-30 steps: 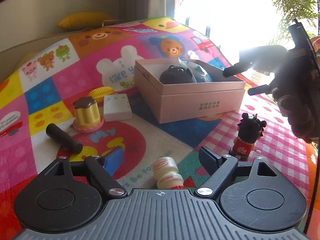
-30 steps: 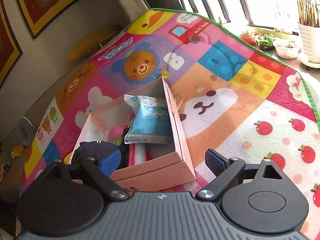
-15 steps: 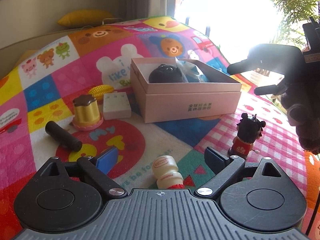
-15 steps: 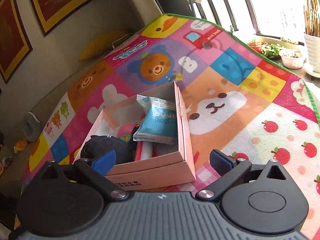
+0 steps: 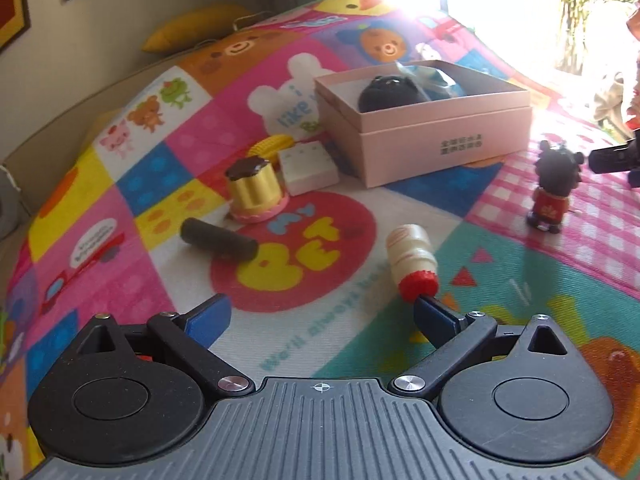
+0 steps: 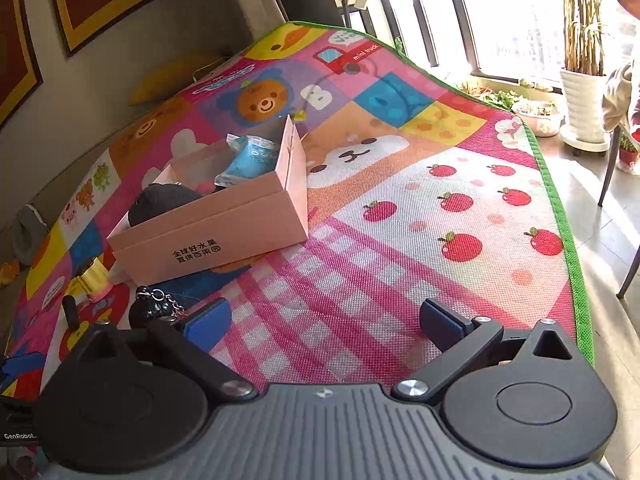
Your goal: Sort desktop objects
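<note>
A pink box on the play mat holds a black plush and a blue packet. In front of it lie a small bottle with a red cap, a black cylinder, a yellow pudding toy, a white block, a yellow corn toy and a doll in red. My left gripper is open and empty, its right finger just short of the bottle cap. My right gripper is open and empty over the pink checked mat, right of the doll.
The box also shows in the right wrist view. The mat's green edge runs along the right, with bare floor, a chair leg and potted plants beyond. A wall with framed pictures stands behind the mat.
My left gripper has swung left and pulled back, so the bottle now lies at its right fingertip. My right gripper has drawn back from the box and dropped low beside the doll.
</note>
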{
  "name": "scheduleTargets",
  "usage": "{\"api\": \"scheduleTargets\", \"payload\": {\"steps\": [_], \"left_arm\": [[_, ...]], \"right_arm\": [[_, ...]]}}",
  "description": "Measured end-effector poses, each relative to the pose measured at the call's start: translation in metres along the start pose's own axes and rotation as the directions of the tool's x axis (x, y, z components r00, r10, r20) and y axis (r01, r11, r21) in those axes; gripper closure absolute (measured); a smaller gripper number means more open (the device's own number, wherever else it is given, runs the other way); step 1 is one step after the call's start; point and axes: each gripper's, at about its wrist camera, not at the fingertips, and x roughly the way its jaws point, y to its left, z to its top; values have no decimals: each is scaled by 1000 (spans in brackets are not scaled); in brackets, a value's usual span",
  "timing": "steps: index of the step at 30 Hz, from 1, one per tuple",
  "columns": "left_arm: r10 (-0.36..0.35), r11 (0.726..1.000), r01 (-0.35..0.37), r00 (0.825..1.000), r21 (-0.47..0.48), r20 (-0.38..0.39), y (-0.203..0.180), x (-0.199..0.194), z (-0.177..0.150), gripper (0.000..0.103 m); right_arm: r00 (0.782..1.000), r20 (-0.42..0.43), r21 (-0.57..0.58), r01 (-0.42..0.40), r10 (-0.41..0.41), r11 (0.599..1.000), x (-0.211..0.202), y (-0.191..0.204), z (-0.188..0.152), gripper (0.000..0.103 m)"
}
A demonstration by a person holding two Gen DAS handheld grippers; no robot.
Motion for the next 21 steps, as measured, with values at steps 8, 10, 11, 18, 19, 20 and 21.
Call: {"api": "scheduleTargets", "payload": {"steps": [8,10,11,18,19,20,21], "left_arm": [[139,989,-141,990,-51,-37,16,4,2,1],[101,992,-103,994,-76,-30,16,-2,3,1],[56,994,-58,998,-90,-23,15,-6,3,1],[-153,987,153,988,-56,7,-21,-10,12,1],[-128,991,128,992,-30,-2,-27,-6,12,1],[-98,995,98,995,-9,-11,-30,-2,12,1],[-71,997,71,997,3,-17,-30,1,12,1]], "right_arm": [[1000,-9,36,24,-24,999,3,-4,-2,0],[1000,-4,33,25,-24,999,3,-4,-2,0],[1000,-2,31,27,-26,999,3,-3,-3,0],[999,6,29,31,-31,999,2,-2,-5,0],[1000,7,30,29,-30,999,2,-3,-5,0],[1000,7,29,30,-30,999,2,-3,-4,0],[999,7,28,31,-31,999,2,-2,-5,0]]}}
